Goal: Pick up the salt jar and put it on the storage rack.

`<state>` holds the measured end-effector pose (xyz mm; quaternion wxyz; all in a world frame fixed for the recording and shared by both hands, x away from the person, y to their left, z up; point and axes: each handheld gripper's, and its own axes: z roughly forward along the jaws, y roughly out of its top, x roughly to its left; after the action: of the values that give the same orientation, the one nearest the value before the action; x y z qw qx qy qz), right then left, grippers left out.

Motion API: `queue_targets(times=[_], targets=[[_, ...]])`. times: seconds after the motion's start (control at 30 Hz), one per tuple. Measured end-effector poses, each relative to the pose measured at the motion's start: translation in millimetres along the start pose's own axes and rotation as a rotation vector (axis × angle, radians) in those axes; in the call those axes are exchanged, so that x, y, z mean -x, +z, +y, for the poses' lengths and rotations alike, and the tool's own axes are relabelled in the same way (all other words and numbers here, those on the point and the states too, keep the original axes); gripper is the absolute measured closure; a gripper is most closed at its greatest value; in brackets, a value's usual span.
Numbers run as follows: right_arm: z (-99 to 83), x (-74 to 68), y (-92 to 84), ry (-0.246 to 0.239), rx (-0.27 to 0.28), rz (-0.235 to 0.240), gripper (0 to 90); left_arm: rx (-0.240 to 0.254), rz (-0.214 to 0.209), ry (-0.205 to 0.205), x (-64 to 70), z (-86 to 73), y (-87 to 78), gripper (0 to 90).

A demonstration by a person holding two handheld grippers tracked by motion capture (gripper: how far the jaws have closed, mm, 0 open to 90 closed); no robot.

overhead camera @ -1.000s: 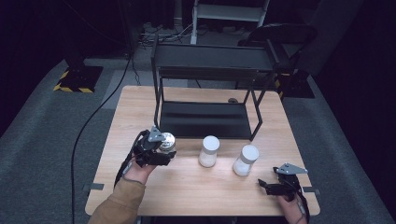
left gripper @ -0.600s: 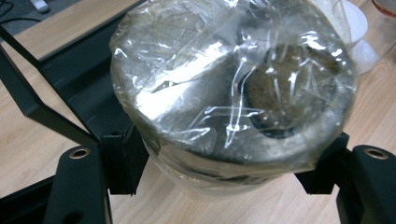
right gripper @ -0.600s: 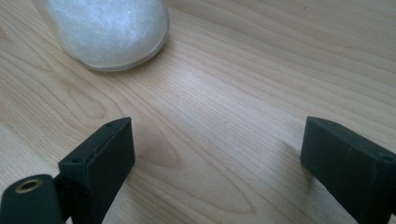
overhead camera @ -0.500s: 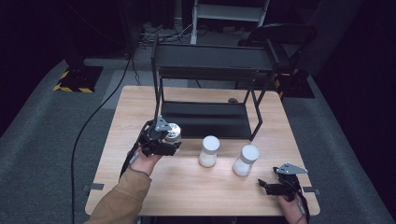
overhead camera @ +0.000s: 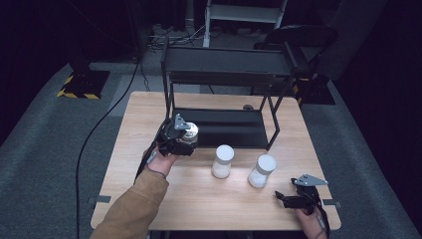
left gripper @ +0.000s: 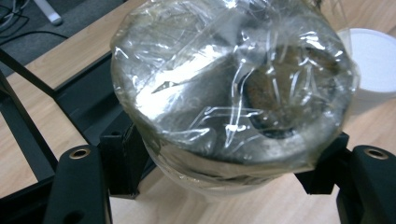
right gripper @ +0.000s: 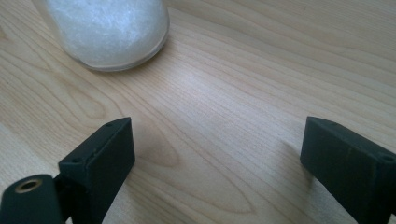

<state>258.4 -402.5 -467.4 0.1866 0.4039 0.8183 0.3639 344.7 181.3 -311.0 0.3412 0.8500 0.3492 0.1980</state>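
R gripper sits low at the near R edge of the wooden table, jaws wide apart w/ nothing btwn them, just pale grained wood under the matte black pads. Just ahead of it: a white-lidded jar of white grainy stuff, round base, translucent wall. A second white-lidded jar stands near it, mid-table.

L gripper is clamped on a wrapped jar, pads pressing both sides; jar is held off the table by the front L corner of the black metal rack. Jar is round, squat, top sealed in crinkly shiny cling film, dark contents dimly visible thru it.

Step in hand, prob: carrying the jar to the rack. Next move needs it kept upright, steered past the thin front L post and set flat on the dark lower shelf before letting go.
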Motion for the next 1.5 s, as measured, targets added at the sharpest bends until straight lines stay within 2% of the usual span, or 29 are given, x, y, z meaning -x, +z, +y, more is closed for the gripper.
queue_targets(times=[0.27, 0.47, 0.63, 0.87, 1.03, 1.37, 1.5], targets=[[-0.1, -0.5, 0.0, 0.002, 0.0, -0.002, 9.8, -0.013, 0.015, -0.013, -8.9, 11.8, 15.1, 29.9], [-0.1, -0.7, -0.1, 0.002, 0.0, -0.002, 9.8, -0.034, 0.046, -0.01, -11.6, 17.7, 26.7, 29.9], [-0.1, -0.8, -0.1, 0.003, 0.0, -0.003, 9.8, -0.045, 0.055, -0.037, -20.5, 19.6, 38.1, 29.9], [0.0, -1.1, 0.0, 0.004, 0.0, -0.004, 9.8, -0.042, 0.054, -0.081, -30.9, 19.7, 49.5, 29.9], [0.0, -1.2, 0.0, 0.004, 0.0, -0.004, 9.8, -0.058, 0.067, -0.09, -32.6, 23.6, 60.1, 29.9], [0.0, -1.4, -0.1, 0.004, 0.0, -0.005, 9.8, -0.091, 0.054, -0.085, -33.8, 26.0, 84.5, 29.9], [0.1, -1.6, 0.0, 0.005, 0.0, -0.006, 9.8, -0.08, 0.051, -0.094, -36.1, 23.6, 91.3, 29.9]])
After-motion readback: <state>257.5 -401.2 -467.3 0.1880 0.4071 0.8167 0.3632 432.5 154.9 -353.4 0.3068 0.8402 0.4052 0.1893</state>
